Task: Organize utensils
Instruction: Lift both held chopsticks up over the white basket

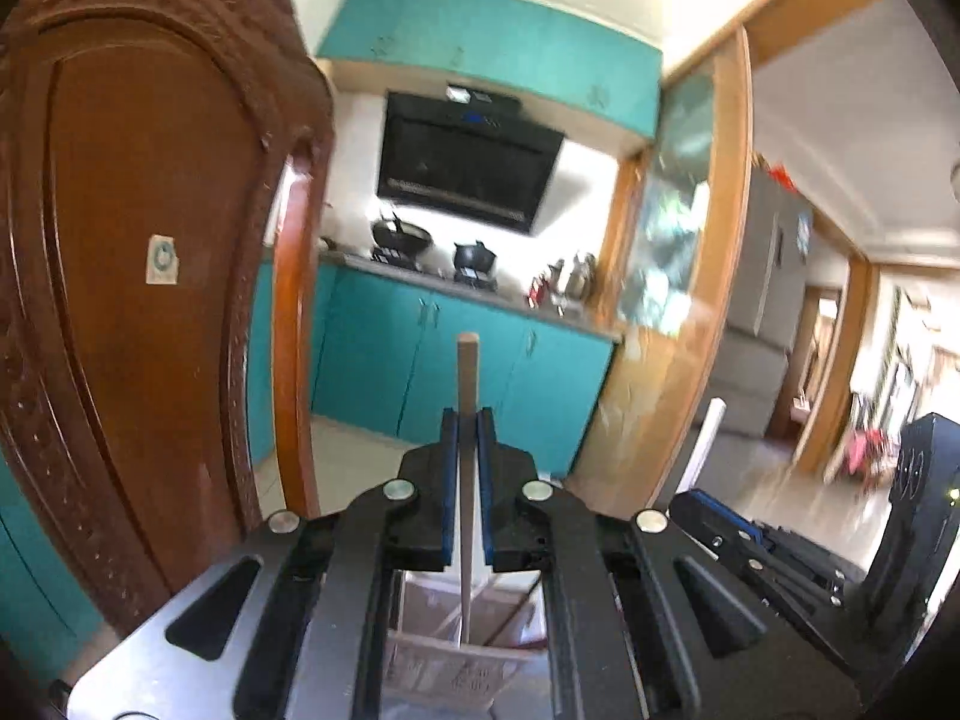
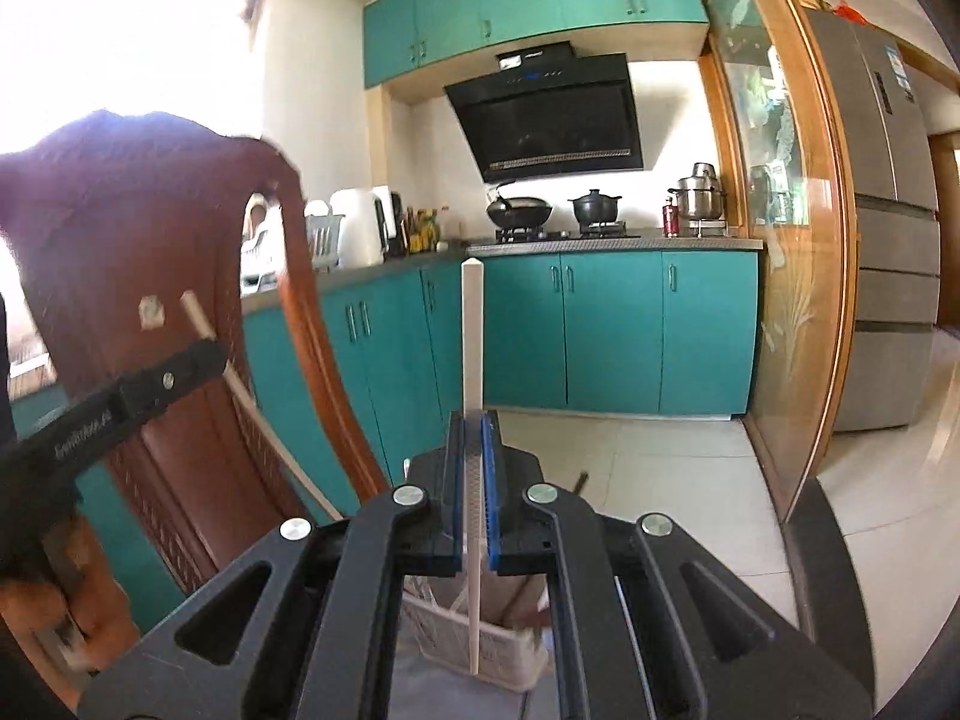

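Note:
My left gripper [image 1: 468, 420] is shut on a beige chopstick [image 1: 468, 372], held upright; its lower end reaches down into a white slotted utensil basket [image 1: 444, 654] seen below the jaws. My right gripper [image 2: 472, 423] is shut on a white chopstick [image 2: 471, 330], also upright, with its lower tip over the same white basket [image 2: 516, 666]. In the right wrist view the left gripper [image 2: 204, 354] shows at the left with its chopstick [image 2: 264, 420] slanting. In the left wrist view the right gripper [image 1: 708, 498] shows at the lower right with the white chopstick [image 1: 705, 438].
A carved brown wooden chair back [image 1: 150, 300] stands close on the left and also shows in the right wrist view [image 2: 180, 330]. Teal kitchen cabinets [image 2: 612, 330], a stove with pots [image 2: 558, 210], a glass sliding door [image 2: 774, 240] and a fridge [image 2: 888, 210] lie ahead.

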